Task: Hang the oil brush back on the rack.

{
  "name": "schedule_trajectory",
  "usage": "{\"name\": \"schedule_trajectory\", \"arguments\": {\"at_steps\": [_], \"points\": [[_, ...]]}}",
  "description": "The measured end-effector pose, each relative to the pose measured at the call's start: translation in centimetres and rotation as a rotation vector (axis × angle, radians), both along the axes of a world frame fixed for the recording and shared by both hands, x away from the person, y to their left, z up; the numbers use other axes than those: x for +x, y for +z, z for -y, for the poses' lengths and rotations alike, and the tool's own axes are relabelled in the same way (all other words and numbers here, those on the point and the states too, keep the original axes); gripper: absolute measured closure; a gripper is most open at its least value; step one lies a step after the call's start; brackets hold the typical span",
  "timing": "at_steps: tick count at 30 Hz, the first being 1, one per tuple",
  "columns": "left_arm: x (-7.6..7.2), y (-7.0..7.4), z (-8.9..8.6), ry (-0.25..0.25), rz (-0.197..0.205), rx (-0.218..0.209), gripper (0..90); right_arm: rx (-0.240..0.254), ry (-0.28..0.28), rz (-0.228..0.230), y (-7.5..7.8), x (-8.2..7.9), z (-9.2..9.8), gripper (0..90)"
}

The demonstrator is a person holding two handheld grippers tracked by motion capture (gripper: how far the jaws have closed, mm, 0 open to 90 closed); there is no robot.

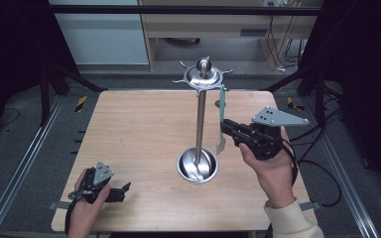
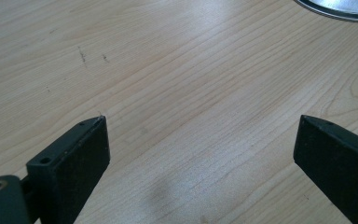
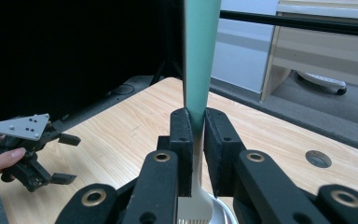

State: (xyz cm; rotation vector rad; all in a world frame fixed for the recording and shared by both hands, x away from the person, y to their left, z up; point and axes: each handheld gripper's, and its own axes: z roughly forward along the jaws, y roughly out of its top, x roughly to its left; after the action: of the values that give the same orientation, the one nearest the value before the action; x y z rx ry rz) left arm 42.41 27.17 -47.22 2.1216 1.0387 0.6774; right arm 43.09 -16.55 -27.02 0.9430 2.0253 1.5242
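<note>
A steel utensil stand [image 1: 200,124] rises from a round bowl base [image 1: 197,166] at the table's middle, topped by a hooked disc [image 1: 203,75]. A teal-handled utensil [image 1: 222,106] hangs upright just right of the pole, its metal toothed end low near the base. My right gripper [image 1: 226,128] is shut on it where the handle meets the metal; in the right gripper view the jaws [image 3: 198,119] clamp the teal handle [image 3: 199,60]. My left gripper [image 1: 124,191] lies open near the table's front left corner, jaws [image 2: 200,126] wide apart over bare wood.
The wooden table [image 1: 129,129] has a small round hole [image 1: 218,103] behind the stand. The base rim [image 2: 340,9] shows at the top right of the left gripper view. A dark frame, cables and a desk stand beyond the table's far edge.
</note>
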Motion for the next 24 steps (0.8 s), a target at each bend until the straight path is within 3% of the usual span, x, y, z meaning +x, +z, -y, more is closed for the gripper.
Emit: {"name": "schedule_trajectory", "arguments": {"at_steps": [24], "points": [[0.01,0.04,-0.05,0.0,0.001,-0.002,3.2,-0.021,0.017,-0.012,0.29,0.17,-0.23,81.6]]}}
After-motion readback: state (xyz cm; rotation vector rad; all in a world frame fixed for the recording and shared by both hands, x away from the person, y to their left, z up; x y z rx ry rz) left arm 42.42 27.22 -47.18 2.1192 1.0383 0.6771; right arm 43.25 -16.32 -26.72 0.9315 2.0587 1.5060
